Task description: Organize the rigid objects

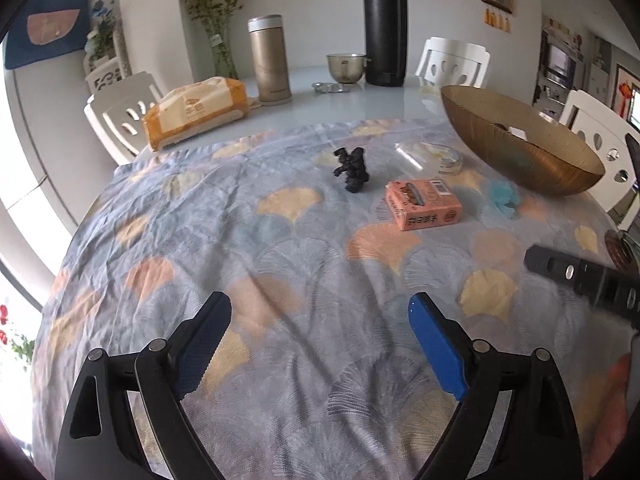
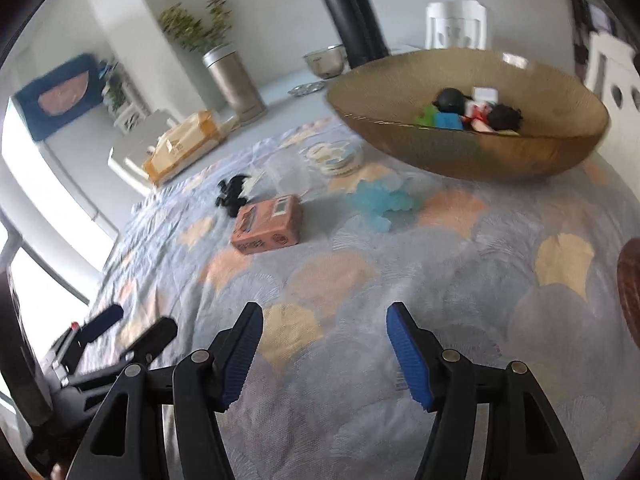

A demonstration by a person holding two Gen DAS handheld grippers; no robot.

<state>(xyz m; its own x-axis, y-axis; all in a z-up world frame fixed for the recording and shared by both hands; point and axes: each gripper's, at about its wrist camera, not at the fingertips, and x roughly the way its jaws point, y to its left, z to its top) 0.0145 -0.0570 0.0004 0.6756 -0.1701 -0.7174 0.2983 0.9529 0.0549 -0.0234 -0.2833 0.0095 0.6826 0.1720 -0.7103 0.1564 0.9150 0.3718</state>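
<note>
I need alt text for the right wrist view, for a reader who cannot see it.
The right gripper hangs with open, empty jaws over a patterned tablecloth. Ahead lie an orange box, a black figurine and a pale blue translucent toy. Behind them, an amber glass bowl already holds several small toys.

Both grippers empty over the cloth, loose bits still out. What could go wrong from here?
1. The translucent blue figure blends into the cloth, so a grasp may miss.
2. The black figurine is knobbly and stands upright; closing pads could tip it.
3. The bowl already holds toys, so a drop near its rim might bounce out.
</note>
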